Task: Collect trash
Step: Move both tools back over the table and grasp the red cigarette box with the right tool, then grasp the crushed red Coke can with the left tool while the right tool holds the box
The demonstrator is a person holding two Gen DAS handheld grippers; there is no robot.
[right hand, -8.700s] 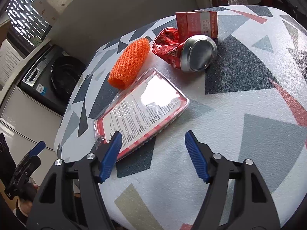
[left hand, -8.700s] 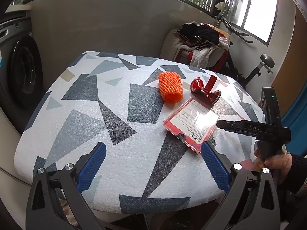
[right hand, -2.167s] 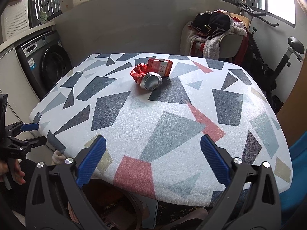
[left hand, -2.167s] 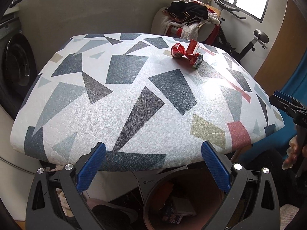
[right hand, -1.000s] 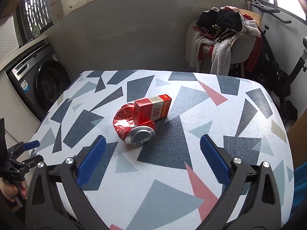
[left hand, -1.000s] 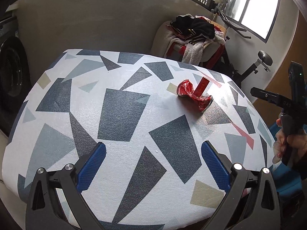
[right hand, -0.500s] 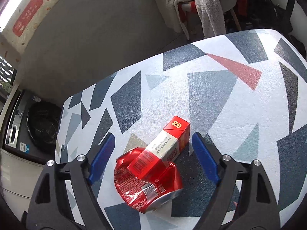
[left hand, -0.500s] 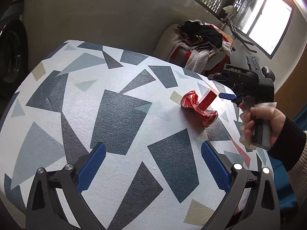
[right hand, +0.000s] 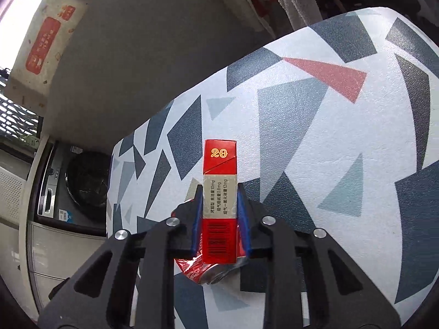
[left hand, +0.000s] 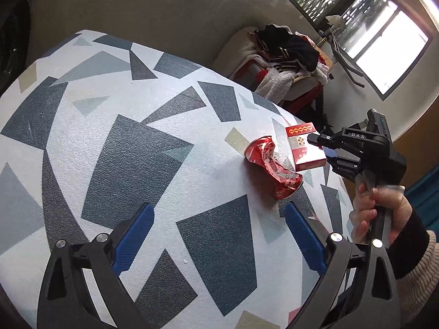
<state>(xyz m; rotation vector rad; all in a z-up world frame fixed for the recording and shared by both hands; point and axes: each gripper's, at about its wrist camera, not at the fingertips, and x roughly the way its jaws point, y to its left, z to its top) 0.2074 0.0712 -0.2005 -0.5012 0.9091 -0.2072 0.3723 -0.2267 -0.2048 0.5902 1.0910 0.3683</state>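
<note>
A red cigarette box (right hand: 220, 189) stands on its narrow side on the patterned table (right hand: 343, 142), and my right gripper (right hand: 220, 211) is shut on it. The box also shows in the left wrist view (left hand: 303, 145) with the right gripper (left hand: 326, 148) around it. A crushed red soda can (left hand: 273, 170) lies right beside the box, and part of it shows under the box in the right wrist view (right hand: 208, 270). My left gripper (left hand: 216, 238) is open and empty, above the table a short way in front of the can.
A chair piled with clothes and towels (left hand: 285, 63) stands behind the table. A washing machine (right hand: 79, 181) is to the left of the table. A grey wall panel (left hand: 137, 13) runs behind the table.
My right gripper has moved down onto the cigarette box and shut on it. My left gripper has moved in closer to the can. The orange foam net and plastic package seen earlier are gone from the table.
</note>
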